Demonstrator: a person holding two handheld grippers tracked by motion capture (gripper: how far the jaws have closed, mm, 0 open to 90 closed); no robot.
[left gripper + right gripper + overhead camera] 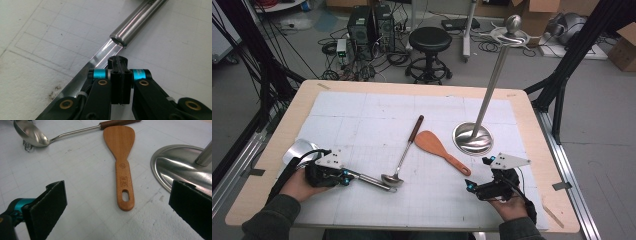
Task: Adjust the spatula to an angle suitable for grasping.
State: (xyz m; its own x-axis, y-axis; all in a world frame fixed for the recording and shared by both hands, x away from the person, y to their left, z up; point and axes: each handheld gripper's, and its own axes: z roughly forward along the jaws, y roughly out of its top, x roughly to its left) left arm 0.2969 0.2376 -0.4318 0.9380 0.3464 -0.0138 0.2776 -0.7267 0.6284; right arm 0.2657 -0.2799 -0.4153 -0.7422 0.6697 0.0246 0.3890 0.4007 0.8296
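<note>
Pinching a steel utensil's flat handle point(100, 56) near the desk's front-left corner, the left gripper point(346, 176) is holding with jaws pressed together; the right gripper point(117, 205) is gaping before the wooden spatula point(121, 157). That slick handle could be twisting loose.

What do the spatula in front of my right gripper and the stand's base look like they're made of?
Spatula: looks like wood, matte reddish-brown with faint grain and stamped marks on the handle. Stand base: apparently polished metal, probably stainless steel, with bright mirror-like reflections.
</note>
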